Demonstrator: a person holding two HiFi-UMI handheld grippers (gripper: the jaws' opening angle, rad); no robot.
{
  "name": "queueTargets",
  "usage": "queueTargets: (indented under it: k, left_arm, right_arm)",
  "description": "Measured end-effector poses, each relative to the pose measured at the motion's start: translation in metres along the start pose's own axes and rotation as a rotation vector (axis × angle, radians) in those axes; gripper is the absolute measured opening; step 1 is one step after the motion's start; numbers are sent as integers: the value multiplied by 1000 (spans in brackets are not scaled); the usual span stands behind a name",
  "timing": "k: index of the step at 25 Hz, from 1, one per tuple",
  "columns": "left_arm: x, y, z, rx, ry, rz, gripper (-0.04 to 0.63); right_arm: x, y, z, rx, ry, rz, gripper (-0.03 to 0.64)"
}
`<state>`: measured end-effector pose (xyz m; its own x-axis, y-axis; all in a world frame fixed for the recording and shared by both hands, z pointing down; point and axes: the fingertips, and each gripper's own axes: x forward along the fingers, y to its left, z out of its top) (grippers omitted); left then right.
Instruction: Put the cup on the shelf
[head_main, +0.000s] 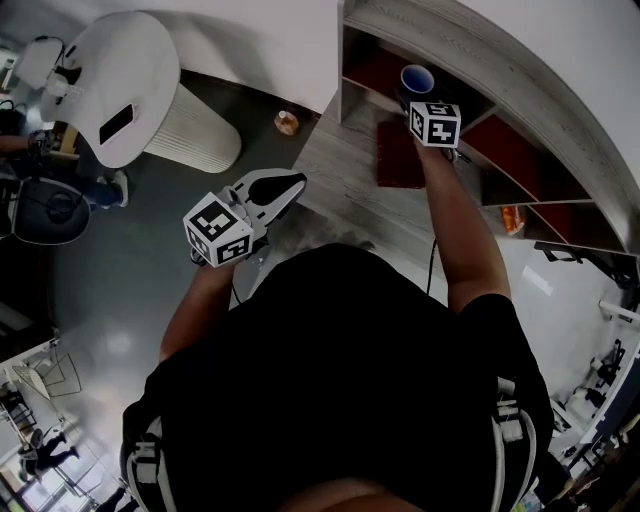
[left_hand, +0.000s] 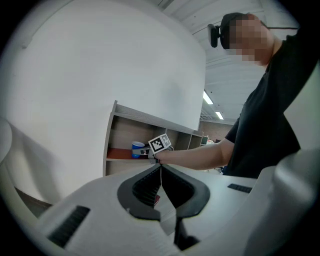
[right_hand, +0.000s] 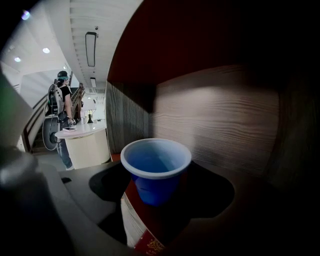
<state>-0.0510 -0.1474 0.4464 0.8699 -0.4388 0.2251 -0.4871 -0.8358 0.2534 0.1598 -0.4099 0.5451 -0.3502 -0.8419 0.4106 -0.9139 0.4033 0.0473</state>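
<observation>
One blue cup (head_main: 416, 77), one wooden shelf (head_main: 470, 50)

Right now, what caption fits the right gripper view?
Blue cup upright in the shelf, between the right gripper's open jaws.

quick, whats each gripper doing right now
Left gripper: closed, holding nothing.
Right gripper: open; the blue cup stands between its jaws, not gripped.
</observation>
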Motion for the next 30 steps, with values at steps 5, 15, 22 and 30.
queueTargets:
  k: [5, 15, 22, 30]
  left_arm:
    - [-5, -5, 0, -1, -6, -7, 18]
    - [-16, -22, -4, 14, -15, -23, 18]
    - [-27, -36, -5, 12, -26, -45, 18]
    - [-33, -55, -7, 35, -25, -94, 18]
  right_arm:
    - [-11, 1, -4, 11, 6, -11, 337]
    - [-37, 9, -15, 20, 21, -32, 337]
    - [-62, 27, -13, 19, -5, -11, 337]
    - [-107, 77, 9, 14, -89, 135, 337]
